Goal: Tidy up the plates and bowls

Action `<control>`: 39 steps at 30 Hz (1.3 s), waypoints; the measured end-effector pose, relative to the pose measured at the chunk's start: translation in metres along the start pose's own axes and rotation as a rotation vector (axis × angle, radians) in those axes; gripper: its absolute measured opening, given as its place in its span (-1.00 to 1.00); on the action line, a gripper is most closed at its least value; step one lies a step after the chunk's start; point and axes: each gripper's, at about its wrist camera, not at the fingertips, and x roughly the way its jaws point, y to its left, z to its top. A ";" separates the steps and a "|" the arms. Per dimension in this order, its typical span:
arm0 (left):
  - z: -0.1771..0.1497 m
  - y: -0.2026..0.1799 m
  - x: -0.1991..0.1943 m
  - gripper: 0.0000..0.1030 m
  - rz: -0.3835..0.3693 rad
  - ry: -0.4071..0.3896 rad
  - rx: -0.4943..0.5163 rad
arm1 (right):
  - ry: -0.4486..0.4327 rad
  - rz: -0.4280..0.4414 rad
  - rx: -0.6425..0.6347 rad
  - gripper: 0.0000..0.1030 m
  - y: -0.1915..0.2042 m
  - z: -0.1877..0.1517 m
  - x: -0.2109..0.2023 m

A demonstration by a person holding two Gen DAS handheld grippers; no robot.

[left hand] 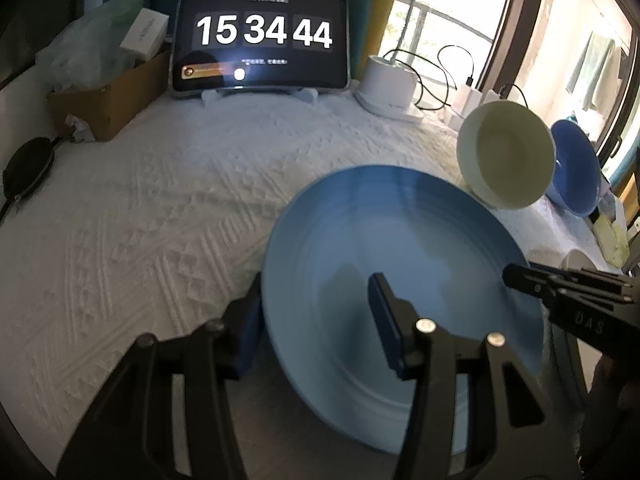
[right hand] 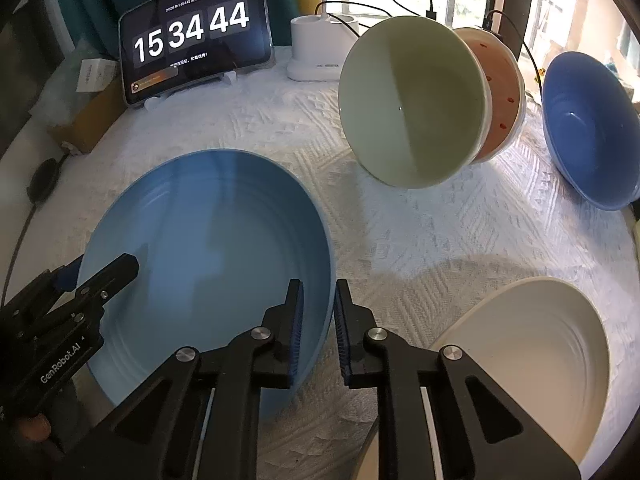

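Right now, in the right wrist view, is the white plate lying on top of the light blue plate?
No. The white plate lies on the cloth beside the light blue plate, apart from it.

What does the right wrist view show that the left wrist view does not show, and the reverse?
Only the right wrist view shows the white plate at lower right, the orange bowl nested behind the pale green bowl, and the right gripper with its jaws astride the light blue plate's near rim. Only the left wrist view shows the left gripper with its jaws astride that plate's opposite rim, seen from behind. Both share the light blue plate, pale green bowl, dark blue bowl, clock tablet and white textured cloth.
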 end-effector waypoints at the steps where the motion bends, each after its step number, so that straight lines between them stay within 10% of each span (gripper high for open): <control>1: 0.000 0.001 -0.001 -0.01 0.002 -0.003 -0.004 | -0.002 0.001 -0.001 -0.67 0.001 -0.001 -0.001; 39: -0.010 -0.024 -0.046 -0.01 -0.008 -0.076 0.012 | -0.166 0.036 -0.002 -0.67 -0.015 -0.020 -0.062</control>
